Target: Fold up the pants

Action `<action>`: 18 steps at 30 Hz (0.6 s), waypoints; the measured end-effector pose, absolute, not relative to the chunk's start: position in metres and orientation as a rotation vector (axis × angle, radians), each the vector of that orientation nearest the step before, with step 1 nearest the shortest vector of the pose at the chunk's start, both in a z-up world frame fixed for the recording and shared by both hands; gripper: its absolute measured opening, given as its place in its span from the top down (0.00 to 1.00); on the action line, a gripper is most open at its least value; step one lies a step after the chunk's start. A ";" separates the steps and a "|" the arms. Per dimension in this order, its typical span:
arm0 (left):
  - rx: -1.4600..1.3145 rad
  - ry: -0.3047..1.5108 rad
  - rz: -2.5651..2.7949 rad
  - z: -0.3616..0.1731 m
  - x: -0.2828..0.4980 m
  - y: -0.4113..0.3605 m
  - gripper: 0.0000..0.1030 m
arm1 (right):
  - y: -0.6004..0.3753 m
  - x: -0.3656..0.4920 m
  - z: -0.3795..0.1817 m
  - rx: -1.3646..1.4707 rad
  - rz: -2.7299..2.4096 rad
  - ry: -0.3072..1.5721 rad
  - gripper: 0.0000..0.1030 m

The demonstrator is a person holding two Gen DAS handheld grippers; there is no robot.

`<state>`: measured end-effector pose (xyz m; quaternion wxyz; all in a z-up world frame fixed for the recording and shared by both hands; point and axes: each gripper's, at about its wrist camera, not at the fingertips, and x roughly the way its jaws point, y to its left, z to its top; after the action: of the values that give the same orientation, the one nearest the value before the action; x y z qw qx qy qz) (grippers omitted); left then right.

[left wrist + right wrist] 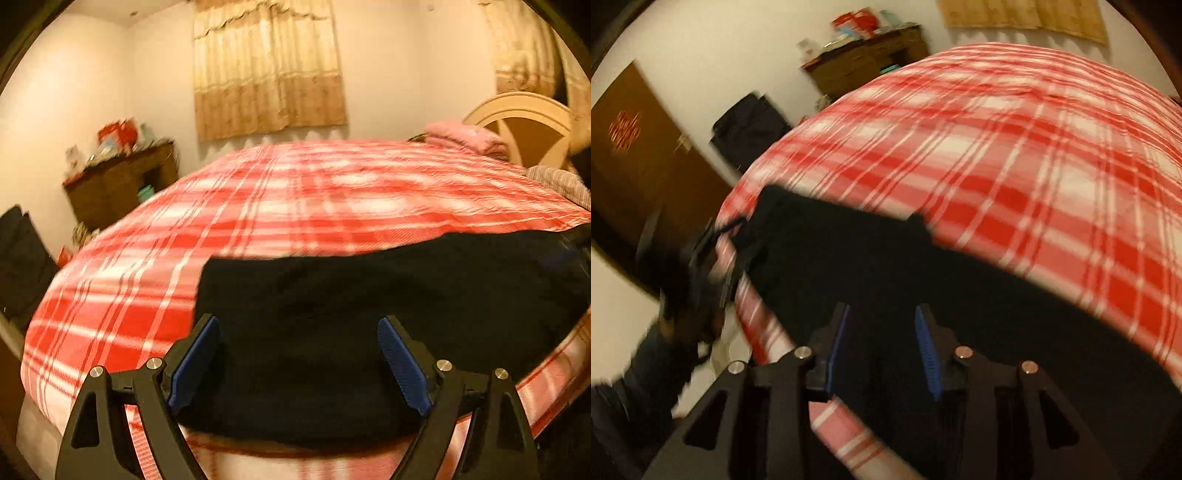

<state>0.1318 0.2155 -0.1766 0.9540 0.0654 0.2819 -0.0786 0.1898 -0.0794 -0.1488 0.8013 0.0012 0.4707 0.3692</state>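
Black pants [369,325] lie flat along the near edge of a bed with a red and white plaid cover [295,192]. My left gripper [299,325] is open, its blue pads wide apart just above the pants near their left end. In the right wrist view the pants [923,280] stretch across the bed edge. My right gripper [882,314] is open with a narrower gap, over the pants at the bed edge. The left gripper [713,258] shows blurred at the pants' far left end.
A brown dresser [122,184] with clutter stands by the far wall. A pink folded cloth [465,136] and a headboard [524,122] are at the bed's right end. A dark bag [750,125] and a brown door [646,155] are at left.
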 end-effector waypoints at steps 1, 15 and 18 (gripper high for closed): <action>0.140 0.589 -0.144 -0.182 0.134 0.217 0.14 | -0.076 0.180 -0.153 -0.021 0.809 1.009 0.61; 0.175 0.557 -0.147 -0.186 0.113 0.218 0.08 | -0.097 0.139 -0.172 0.006 0.735 1.007 0.59; 0.181 0.565 -0.127 -0.188 0.115 0.217 0.08 | -0.125 0.144 -0.157 -0.002 0.630 0.942 0.54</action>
<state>0.1151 0.2171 -0.1885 0.9543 0.0889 0.2784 -0.0626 0.1441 -0.1253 -0.1570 0.8437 -0.0008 0.4461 0.2985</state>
